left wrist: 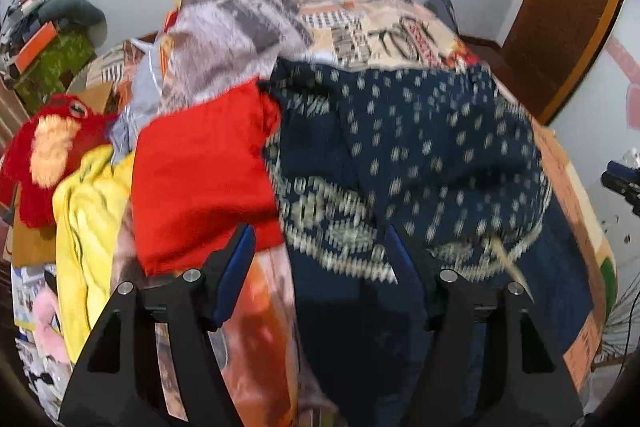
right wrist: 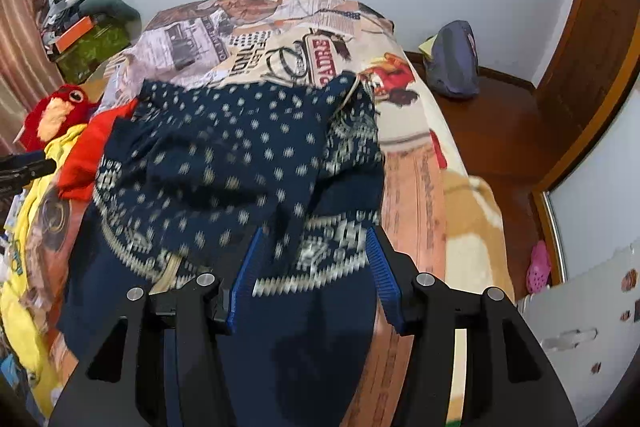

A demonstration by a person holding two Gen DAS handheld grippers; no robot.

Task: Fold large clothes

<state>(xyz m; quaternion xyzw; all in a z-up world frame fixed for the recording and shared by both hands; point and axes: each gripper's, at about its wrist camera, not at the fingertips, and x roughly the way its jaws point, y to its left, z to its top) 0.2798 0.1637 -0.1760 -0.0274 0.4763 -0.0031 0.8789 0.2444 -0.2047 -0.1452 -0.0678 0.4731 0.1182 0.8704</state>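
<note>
A navy garment with a white dot and band pattern lies crumpled on the bed; it fills the middle of the right wrist view. My left gripper is open and empty, above the garment's near left part, next to a red garment. My right gripper is open and empty above the garment's near right part. The right gripper's tip shows at the right edge of the left wrist view. The left gripper's tip shows at the left edge of the right wrist view.
The bed has a printed cover. A yellow cloth and a red plush toy lie at the bed's left. A cluttered stand is at the back left. A grey bag sits on the wooden floor at the right.
</note>
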